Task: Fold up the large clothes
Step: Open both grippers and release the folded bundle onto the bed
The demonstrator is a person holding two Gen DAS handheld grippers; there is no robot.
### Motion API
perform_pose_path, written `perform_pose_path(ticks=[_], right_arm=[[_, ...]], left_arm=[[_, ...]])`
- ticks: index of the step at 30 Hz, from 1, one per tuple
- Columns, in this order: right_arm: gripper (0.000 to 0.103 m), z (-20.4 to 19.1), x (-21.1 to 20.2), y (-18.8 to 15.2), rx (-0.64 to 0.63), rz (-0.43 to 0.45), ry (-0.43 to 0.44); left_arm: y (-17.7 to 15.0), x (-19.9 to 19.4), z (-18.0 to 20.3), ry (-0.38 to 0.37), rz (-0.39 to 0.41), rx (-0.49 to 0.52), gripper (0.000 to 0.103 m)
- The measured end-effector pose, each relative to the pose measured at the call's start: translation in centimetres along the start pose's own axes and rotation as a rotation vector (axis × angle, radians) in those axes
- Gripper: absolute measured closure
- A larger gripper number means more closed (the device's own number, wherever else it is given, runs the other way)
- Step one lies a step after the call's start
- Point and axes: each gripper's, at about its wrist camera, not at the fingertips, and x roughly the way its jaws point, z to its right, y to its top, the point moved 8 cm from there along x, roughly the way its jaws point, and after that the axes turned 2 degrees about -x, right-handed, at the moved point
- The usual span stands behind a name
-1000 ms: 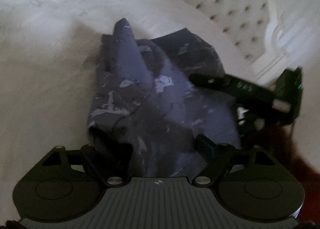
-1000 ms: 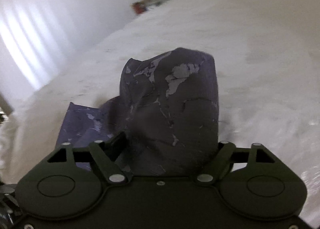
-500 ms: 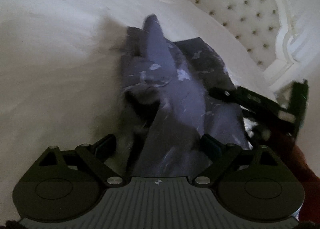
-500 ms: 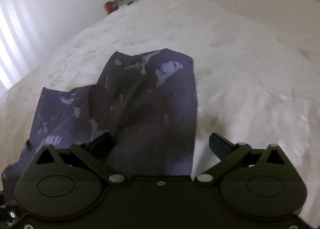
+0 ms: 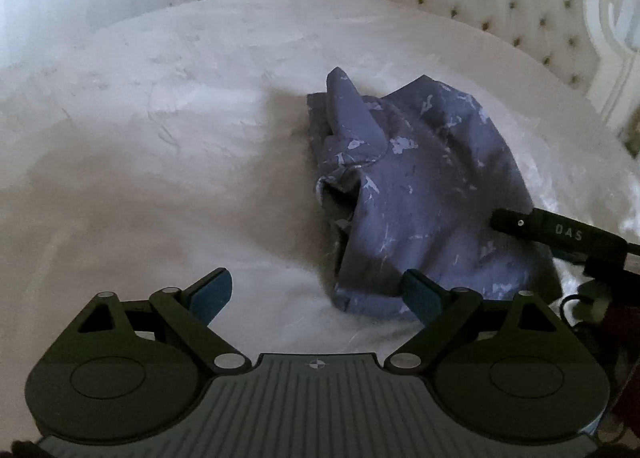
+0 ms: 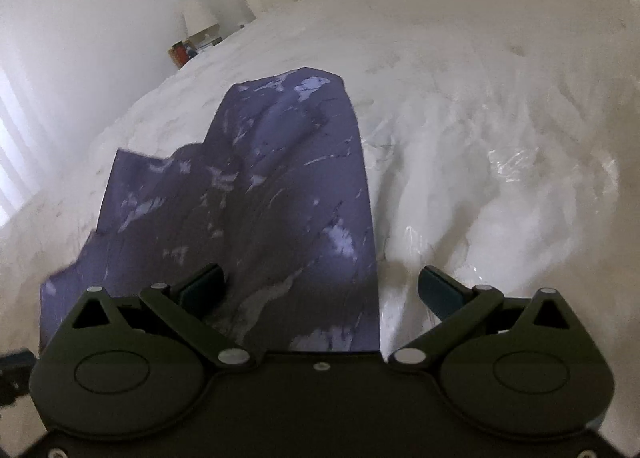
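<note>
Left gripper (image 5: 316, 294) spread, empty. Right gripper (image 6: 322, 290) spread, empty over purple garment (image 5: 420, 193). Risk: bunched heap on white bed (image 5: 160, 137) gets grabbed through several layers, fold goes crooked.

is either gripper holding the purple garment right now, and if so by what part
Nothing is held. The left gripper and right gripper both stand open, and the purple garment lies loose on the white bed.

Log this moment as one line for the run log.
left gripper: open, empty | right gripper: open, over cloth | purple garment: bunched on white bed, released | fold unfinished
</note>
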Motion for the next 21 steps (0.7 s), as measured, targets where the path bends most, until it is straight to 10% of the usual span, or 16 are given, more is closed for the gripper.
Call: perform_pose_path(ticks=[21], right_arm=[[0.001, -4.9, -12.3, -3.8, -0.133, 0.054, -0.012]], left_arm=[[-2.2, -8.5, 1.9, 0.144, 0.108, 0.095, 0.011]])
